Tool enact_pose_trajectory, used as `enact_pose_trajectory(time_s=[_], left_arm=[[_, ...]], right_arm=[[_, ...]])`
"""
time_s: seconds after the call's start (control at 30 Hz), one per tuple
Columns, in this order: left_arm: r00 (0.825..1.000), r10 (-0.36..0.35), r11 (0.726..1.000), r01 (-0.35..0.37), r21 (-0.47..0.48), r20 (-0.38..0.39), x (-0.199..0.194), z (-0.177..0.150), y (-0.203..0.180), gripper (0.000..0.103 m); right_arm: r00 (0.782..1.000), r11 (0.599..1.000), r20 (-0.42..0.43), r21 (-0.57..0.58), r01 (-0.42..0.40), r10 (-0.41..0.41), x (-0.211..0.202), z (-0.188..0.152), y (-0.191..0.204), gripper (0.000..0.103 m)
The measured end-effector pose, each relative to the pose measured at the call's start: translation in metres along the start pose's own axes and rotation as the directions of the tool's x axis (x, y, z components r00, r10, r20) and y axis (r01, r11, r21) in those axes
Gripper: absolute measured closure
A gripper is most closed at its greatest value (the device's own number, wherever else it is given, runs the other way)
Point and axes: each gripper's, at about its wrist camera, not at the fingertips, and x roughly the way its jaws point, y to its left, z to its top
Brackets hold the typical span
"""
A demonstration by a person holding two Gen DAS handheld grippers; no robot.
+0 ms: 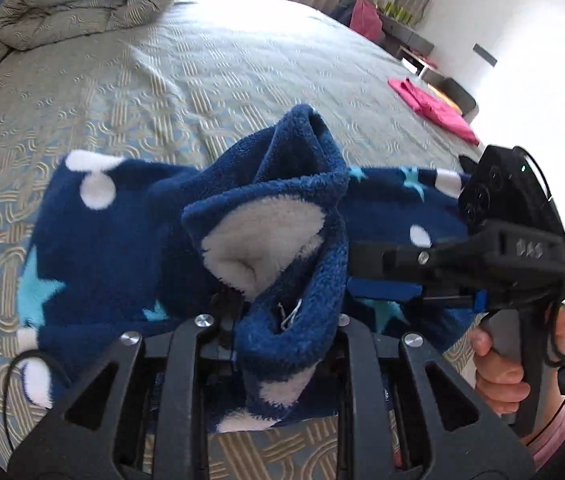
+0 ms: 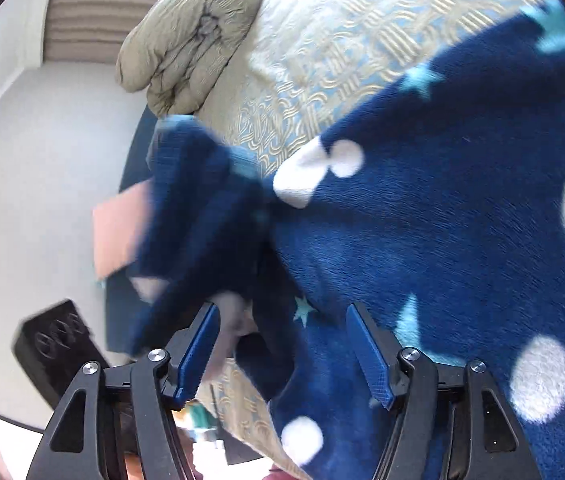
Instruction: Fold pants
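Dark blue fleece pants [image 1: 130, 232] with white dots and pale blue stars lie bunched on the patterned bedspread [image 1: 202, 72]. My left gripper [image 1: 282, 332] is shut on a raised fold of them, and the cloth hides its fingertips. A hand holds my right gripper [image 1: 362, 276] at the right, its fingers level and reaching into the cloth beside that fold. In the right wrist view the right gripper [image 2: 286, 348] stands open. Its blue pads [image 2: 202, 344] are wide apart, with a loose dark fold of the pants [image 2: 442, 220] lying between them, unpressed.
A rolled beige duvet [image 1: 90, 0] lies at the bed's far left corner. A pink garment [image 1: 434, 108] sits near the bed's right edge, with low furniture [image 1: 406, 32] along the wall behind. In the right wrist view, pale floor [image 2: 42, 200] lies past the bed's edge.
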Motion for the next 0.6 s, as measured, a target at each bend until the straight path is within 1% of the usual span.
enact_pose_trajectory(time_s=[0.07,0.13,0.2,0.27,0.37,0.4,0.47,0.53,0.6], left_arm=[[0.999,0.031,0.999,-0.031,0.020,-0.020,0.002,-0.005,-0.007,0.078],[1.000,0.014,1.000,-0.014,0.028,-0.009,-0.011,-0.003,-0.007,0.071],[1.000,-0.022,1.000,0.022,0.015,-0.010,-0.029,-0.001,-0.002,0.045],[0.999,-0.034,0.999,0.034,-0.006,0.003,-0.044,-0.004,0.002,0.034],[0.999,-0.030,0.999,0.031,-0.019,0.035,-0.065,-0.008,0.010,0.032],[0.999,-0.008,1.000,0.009,-0.023,0.044,-0.069,-0.010,0.015,0.028],[0.998,0.044,0.999,-0.043,-0.028,0.052,-0.070,-0.014,0.025,0.027],[0.995,0.096,0.994,-0.094,-0.058,0.035,-0.065,-0.016,0.038,0.027],[0.994,0.107,0.988,-0.103,-0.118,0.026,-0.061,-0.021,0.057,0.027]], right_arm=[[0.999,0.998,-0.001,0.048,-0.041,0.041,0.000,0.001,-0.009,0.035],[0.999,0.998,-0.007,0.044,-0.045,0.045,-0.002,0.002,-0.009,0.034],[0.999,0.998,-0.014,0.038,-0.040,0.041,0.000,0.003,-0.005,0.031],[0.999,0.998,-0.018,0.046,-0.040,0.041,0.002,0.005,-0.004,0.029],[0.997,0.997,-0.031,0.050,-0.062,0.064,0.006,0.007,0.001,0.028],[0.996,0.995,-0.037,0.054,-0.078,0.080,0.007,0.008,0.002,0.028],[0.993,0.992,-0.047,0.075,-0.105,0.109,0.010,0.009,0.001,0.026],[0.995,0.993,-0.046,0.091,-0.081,0.086,0.015,0.010,-0.001,0.025],[0.997,0.995,-0.054,0.089,-0.047,0.052,0.012,0.007,-0.001,0.025]])
